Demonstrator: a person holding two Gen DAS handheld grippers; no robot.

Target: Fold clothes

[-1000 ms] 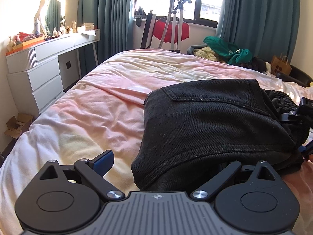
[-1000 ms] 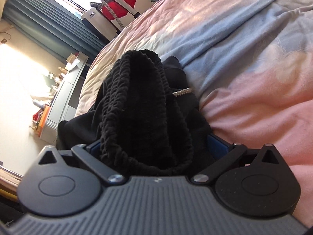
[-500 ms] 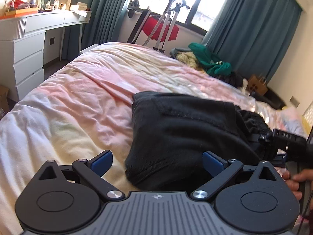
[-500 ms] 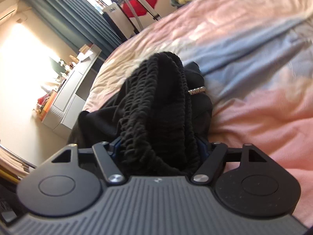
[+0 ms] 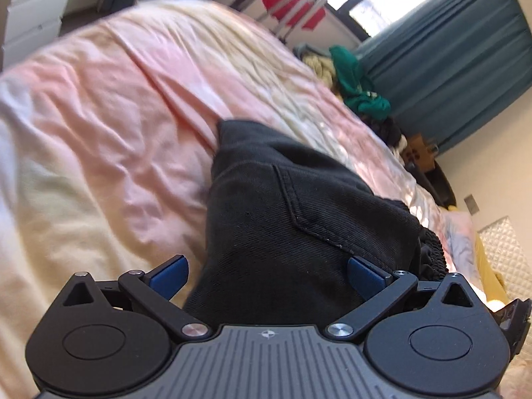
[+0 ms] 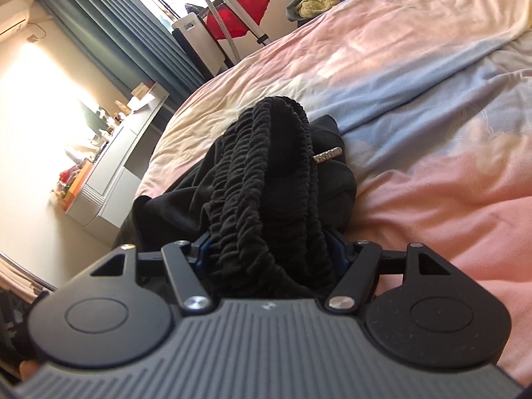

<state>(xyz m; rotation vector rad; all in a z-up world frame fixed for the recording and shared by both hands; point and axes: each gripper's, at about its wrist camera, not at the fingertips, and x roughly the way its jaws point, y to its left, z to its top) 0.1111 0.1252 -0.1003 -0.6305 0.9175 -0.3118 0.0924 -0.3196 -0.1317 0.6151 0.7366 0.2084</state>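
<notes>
Left gripper [image 5: 266, 274] is spread wide over the folded black jeans [image 5: 299, 226] on the duvet [image 5: 116, 139], jaws just opened further; right gripper [image 6: 267, 249] pinches the elastic waistband [image 6: 266, 179], grip just loosened slightly.

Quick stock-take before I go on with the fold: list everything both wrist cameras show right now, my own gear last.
black denim trousers with ribbed elastic waistband: one, black, bunched on the bed
pink, cream and blue duvet: one, pastel, covering the bed
teal curtains: several panels, teal, at the window
green and yellow clothes heap: one, beyond the bed's far edge
red fabric on a metal stand: one, red, by the window
white drawer unit: one, white, against the wall, small items on top
left gripper: one, black with blue pads, jaws open astride the trousers' edge
right gripper: one, black, jaws closed on the waistband
</notes>
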